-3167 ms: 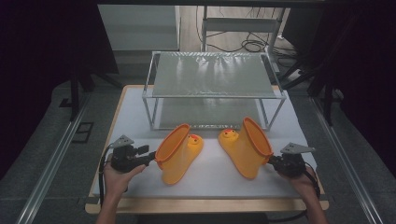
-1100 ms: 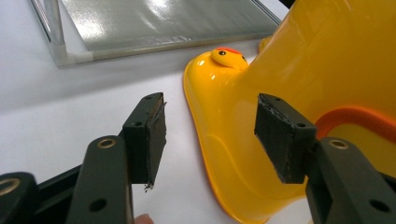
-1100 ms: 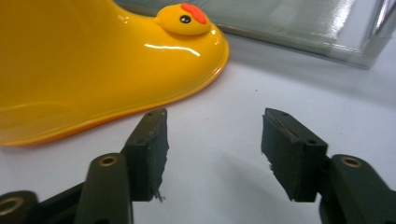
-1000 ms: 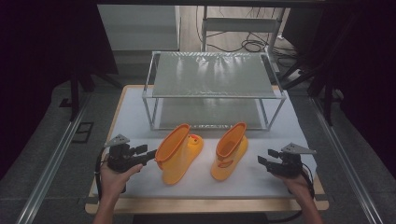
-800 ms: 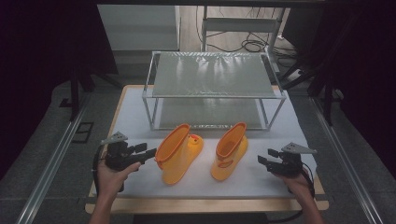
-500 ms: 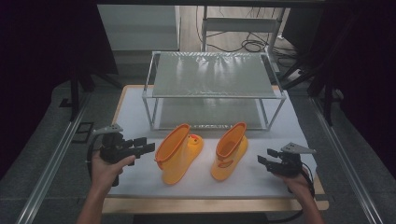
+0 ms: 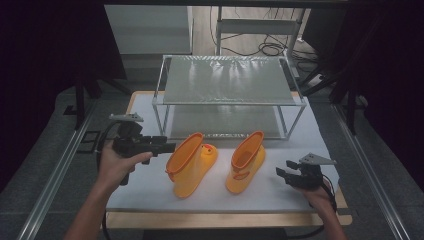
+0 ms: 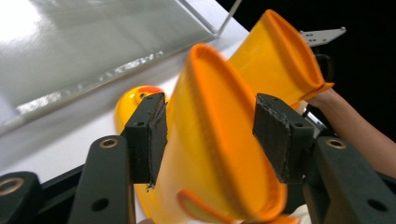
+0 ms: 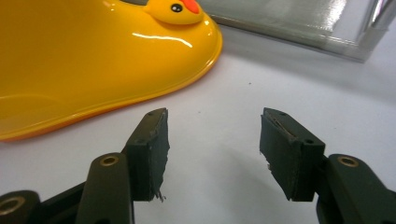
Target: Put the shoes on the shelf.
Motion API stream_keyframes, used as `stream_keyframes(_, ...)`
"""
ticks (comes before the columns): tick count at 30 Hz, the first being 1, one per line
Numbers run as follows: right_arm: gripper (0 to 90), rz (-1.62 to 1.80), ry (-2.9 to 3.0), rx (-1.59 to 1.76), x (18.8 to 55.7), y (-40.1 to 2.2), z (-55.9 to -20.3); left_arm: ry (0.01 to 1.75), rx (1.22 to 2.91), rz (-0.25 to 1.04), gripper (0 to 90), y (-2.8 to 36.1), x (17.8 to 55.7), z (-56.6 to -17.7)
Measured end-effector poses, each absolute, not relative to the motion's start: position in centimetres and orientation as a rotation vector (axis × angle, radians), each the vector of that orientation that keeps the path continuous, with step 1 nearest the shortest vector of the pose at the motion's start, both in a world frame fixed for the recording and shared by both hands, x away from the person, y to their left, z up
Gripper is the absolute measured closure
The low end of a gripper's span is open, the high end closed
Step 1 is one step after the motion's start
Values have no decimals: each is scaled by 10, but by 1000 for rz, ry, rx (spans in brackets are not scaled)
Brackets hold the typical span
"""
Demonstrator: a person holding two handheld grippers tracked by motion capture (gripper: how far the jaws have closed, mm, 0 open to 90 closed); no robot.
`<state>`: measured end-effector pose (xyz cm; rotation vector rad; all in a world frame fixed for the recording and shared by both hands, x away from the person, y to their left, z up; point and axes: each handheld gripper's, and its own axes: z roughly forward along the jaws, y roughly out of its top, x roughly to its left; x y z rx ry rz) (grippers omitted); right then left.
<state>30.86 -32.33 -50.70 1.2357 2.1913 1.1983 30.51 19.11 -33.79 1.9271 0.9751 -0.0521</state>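
Two orange rubber boots stand on the white mat. The left boot (image 7: 191, 162) has a duck face on its toe and the right boot (image 7: 246, 160) stands upright beside it. My left gripper (image 7: 167, 147) is lifted off the mat just left of the left boot, open, and points at its shaft. In the left gripper view that boot's mouth (image 8: 219, 154) shows beyond the open jaws without touching the pads. My right gripper (image 7: 281, 175) rests low to the right of the right boot, open. Its jaws have just been closing a little with nothing between them (image 9: 212, 149); the boot's foot (image 9: 93, 60) lies ahead to the left.
A metal-framed rack (image 7: 230, 80) with two mesh shelves stands behind the boots at the back of the white mat (image 7: 280, 200). The wooden table edge (image 7: 225, 220) runs along the front. Cables trail from both grippers.
My left hand has lifted its gripper off the mat and up beside the left boot. The right boot, tilted in the right gripper earliest on, stands free; the right hand stays put.
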Motion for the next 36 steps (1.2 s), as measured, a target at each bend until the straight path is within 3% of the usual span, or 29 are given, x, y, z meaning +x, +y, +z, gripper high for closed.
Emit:
stream_keyframes(17, 427, 1179, 2196, 1246, 312, -321, -507, 857, 2051, -176, 451, 125, 326, -296)
stream_keyframes(36, 430, 1151, 2197, 1248, 313, -321, -508, 828, 2135, -258, 459, 77, 348, -293)
